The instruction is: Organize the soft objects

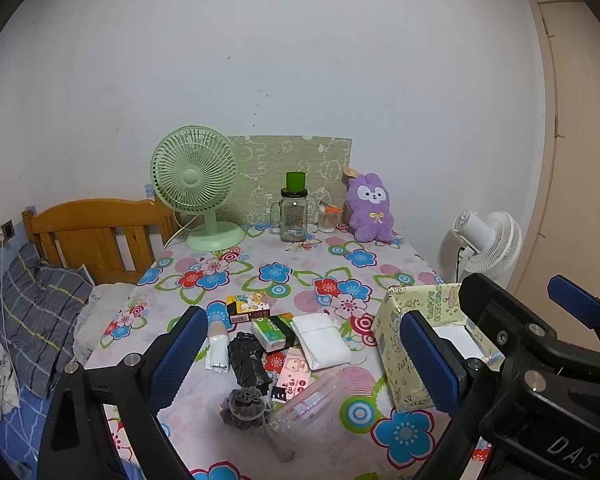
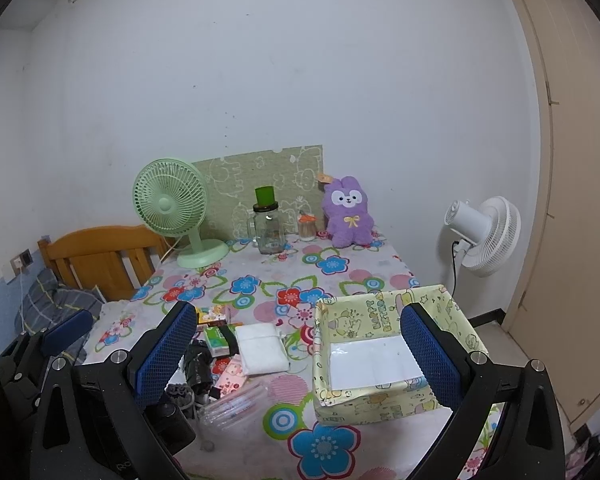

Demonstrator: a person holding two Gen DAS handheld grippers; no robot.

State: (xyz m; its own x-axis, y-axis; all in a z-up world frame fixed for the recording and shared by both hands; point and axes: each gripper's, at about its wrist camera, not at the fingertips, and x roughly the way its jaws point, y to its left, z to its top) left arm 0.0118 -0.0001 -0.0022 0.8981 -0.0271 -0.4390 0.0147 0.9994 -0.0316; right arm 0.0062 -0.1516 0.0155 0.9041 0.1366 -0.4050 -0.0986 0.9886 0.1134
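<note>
A pile of small soft things lies on the flowered table: a white padded pack [image 1: 321, 340] [image 2: 260, 348], a green tissue pack [image 1: 274, 332] [image 2: 216, 336], a black folded bag [image 1: 246, 360] [image 2: 198, 364] and a grey scrunchie [image 1: 244, 402] [image 2: 180, 394]. A yellow patterned box [image 1: 404, 344] [image 2: 380, 360] with a white bottom stands at the right. My left gripper [image 1: 304, 356] is open and empty, raised above the pile. My right gripper [image 2: 300, 356] is open and empty, between the pile and the box. A purple plush rabbit [image 1: 370, 208] [image 2: 346, 212] sits at the back.
A green desk fan [image 1: 196, 184] [image 2: 172, 208], a glass jar with green lid [image 1: 294, 212] [image 2: 267, 224] and a small cotton swab jar [image 1: 329, 220] stand at the table's back. A clear plastic bottle [image 1: 304, 404] lies near the front. A bed [image 1: 40, 312] is left, a white fan [image 2: 484, 236] right.
</note>
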